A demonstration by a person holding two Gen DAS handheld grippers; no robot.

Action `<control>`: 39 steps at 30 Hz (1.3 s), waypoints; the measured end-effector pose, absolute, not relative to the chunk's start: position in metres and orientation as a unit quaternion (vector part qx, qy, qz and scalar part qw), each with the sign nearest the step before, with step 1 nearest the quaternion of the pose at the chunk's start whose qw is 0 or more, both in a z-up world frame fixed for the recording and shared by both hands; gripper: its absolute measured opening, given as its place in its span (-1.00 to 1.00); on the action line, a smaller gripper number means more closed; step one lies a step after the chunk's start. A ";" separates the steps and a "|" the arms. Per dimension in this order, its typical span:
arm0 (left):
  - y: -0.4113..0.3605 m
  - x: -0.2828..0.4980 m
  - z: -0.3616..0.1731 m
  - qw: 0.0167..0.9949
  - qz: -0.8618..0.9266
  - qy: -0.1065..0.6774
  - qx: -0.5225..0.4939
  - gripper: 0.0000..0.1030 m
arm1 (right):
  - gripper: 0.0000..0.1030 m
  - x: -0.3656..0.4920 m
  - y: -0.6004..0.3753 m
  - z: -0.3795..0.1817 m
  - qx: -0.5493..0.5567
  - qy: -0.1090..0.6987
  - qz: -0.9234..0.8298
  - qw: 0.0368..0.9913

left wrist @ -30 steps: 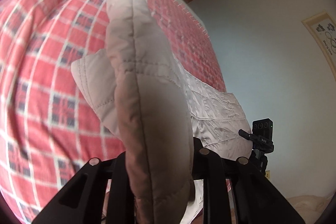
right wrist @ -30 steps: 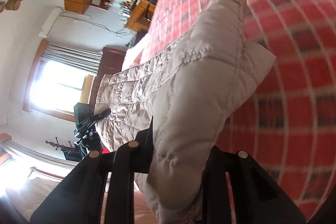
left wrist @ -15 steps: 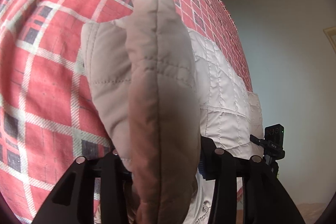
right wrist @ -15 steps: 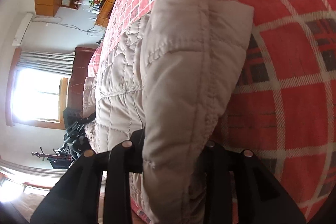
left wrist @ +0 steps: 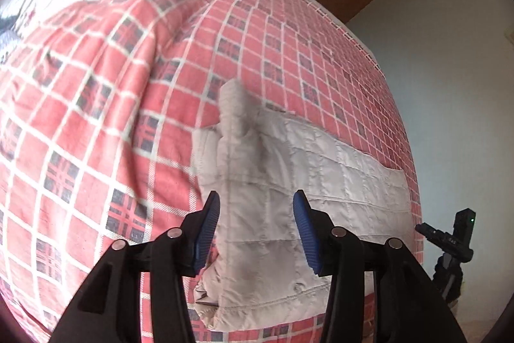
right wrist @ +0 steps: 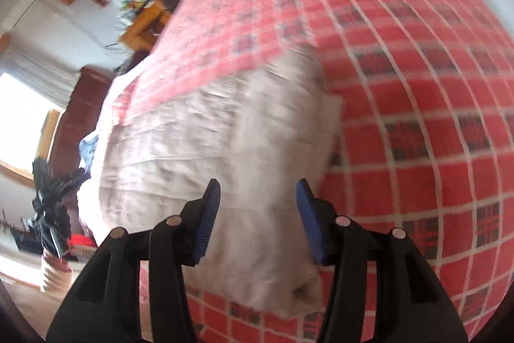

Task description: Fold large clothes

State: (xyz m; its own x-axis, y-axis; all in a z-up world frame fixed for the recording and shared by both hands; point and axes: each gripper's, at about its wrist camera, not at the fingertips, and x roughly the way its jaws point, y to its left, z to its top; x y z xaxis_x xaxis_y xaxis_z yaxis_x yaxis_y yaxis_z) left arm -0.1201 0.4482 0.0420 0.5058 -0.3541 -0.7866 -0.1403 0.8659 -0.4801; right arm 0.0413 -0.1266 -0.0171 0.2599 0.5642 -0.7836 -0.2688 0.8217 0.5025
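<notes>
Left hand-held gripper [left wrist: 255, 227] spread wide and empty, right hand-held gripper [right wrist: 257, 219] likewise spread, both above a beige quilted jacket [left wrist: 308, 188] lying flat on the red plaid bedspread [left wrist: 96, 124], black tripod camera [left wrist: 453, 240] beyond the bed edge

**Quilted jacket flat on the plaid bed**

A pale beige, quilted puffer jacket [left wrist: 308, 182] lies spread on a red plaid bedspread [left wrist: 96, 124], its stitched squares showing across the top. In the left wrist view one padded part rises in a soft ridge at the far end, with a shaded crease beside it; the near hem sits close to the bed's edge, and a snap button shows there. In the right wrist view the garment [right wrist: 225, 150] is motion-blurred, reaching toward the bed's far side
</notes>
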 end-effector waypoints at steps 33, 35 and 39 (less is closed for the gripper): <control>0.309 -0.091 -0.016 0.812 -0.117 0.547 -0.167 0.01 | 0.09 0.031 -0.105 -0.064 0.137 0.578 0.261 0.761; 0.305 -0.093 -0.005 0.819 -0.120 0.537 -0.163 0.01 | 0.20 0.027 -0.111 -0.049 0.136 0.564 0.259 0.772; 0.292 -0.095 0.008 0.822 -0.131 0.532 -0.157 0.04 | 0.31 0.028 -0.131 -0.039 0.154 0.559 0.249 0.776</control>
State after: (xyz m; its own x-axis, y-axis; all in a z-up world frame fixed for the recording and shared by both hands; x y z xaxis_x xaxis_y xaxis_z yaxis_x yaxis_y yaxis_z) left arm -0.0950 0.2918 0.0081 0.4007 -0.3818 -0.8329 0.0482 0.9166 -0.3969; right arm 0.0279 -0.1311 -0.0387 0.2516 0.5578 -0.7909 -0.2135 0.8290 0.5168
